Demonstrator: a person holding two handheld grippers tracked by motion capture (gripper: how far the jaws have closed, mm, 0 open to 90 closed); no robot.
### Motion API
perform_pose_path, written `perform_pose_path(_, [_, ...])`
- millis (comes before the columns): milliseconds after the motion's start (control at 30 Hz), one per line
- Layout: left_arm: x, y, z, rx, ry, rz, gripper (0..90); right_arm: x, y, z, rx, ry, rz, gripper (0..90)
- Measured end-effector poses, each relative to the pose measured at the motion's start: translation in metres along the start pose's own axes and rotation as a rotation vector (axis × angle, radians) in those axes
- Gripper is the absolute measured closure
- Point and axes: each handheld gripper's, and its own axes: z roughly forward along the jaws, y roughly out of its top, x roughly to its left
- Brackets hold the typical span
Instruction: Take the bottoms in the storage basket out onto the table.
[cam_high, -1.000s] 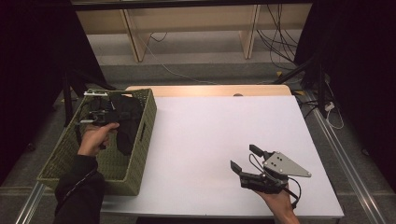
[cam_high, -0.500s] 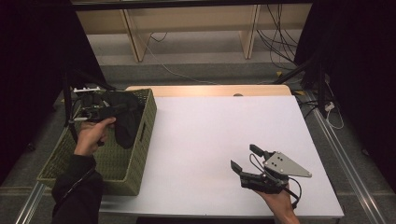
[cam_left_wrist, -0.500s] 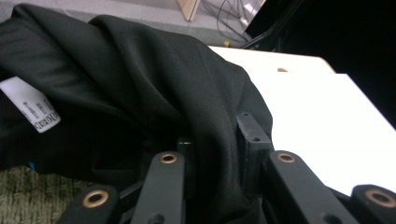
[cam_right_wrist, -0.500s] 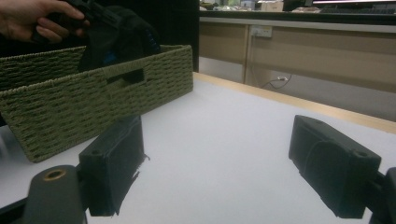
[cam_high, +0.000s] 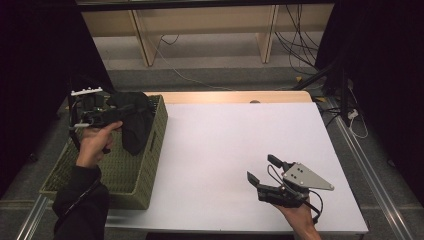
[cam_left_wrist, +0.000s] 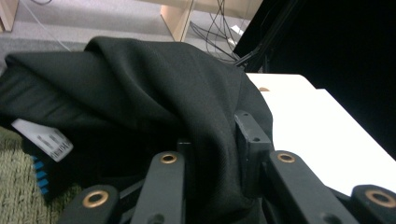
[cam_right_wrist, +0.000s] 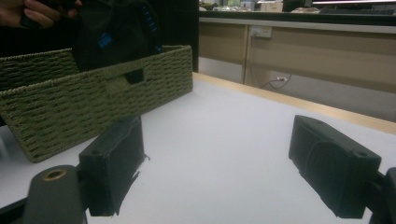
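Nearest in high view: right gripper (cam_high: 260, 170) in person's right hand (cam_high: 300, 217), low near table's front-right edge, grey three-cornered plate (cam_high: 305, 176) on top. Jaws wide apart, nothing btwn them; in right gripper view just bare white table (cam_right_wrist: 224, 140) in the gap, pads clear of everything.

Further left: green woven basket (cam_high: 150, 165) at table's left end, partly hanging off the side. Seen across the table in right gripper view too, well apart from right gripper.

Above basket: left gripper (cam_high: 117, 111) in left hand (cam_high: 95, 142), clamped on black garment (cam_high: 132, 125). In left gripper view, black cloth (cam_left_wrist: 154, 93) bunched btwn the two jaws and draped over them, pads pressed into the fold. White label (cam_left_wrist: 44, 139) w/ print on cloth at left, blue bits beside it; print too small to read. Garment lifted over basket's far half, lower part hanging down inside, against right wall. Whether hem touches basket floor: can't tell.

Farthest: wooden shelf legs (cam_high: 142, 40) and loose cables (cam_high: 295, 35) on floor beyond table.
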Motion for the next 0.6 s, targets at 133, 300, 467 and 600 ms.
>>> perform_pose_path(133, [-0.008,0.002,-0.002,-0.012,-0.022,0.013,74.5,0.000,0.000,0.000,0.002,-0.001,-0.001,19.0])
perform_pose_path(300, [-0.016,0.005,-0.005,-0.028,-0.037,0.030,74.6,0.000,0.000,0.000,0.002,-0.001,-0.002,18.9])
perform_pose_path(467, [-0.024,0.008,-0.011,-0.049,-0.056,0.045,74.6,0.000,0.000,-0.001,0.001,-0.002,-0.002,19.0])
perform_pose_path(600, [-0.033,0.011,-0.015,-0.061,-0.070,0.069,74.6,0.000,0.000,-0.001,0.005,-0.004,-0.003,18.9])
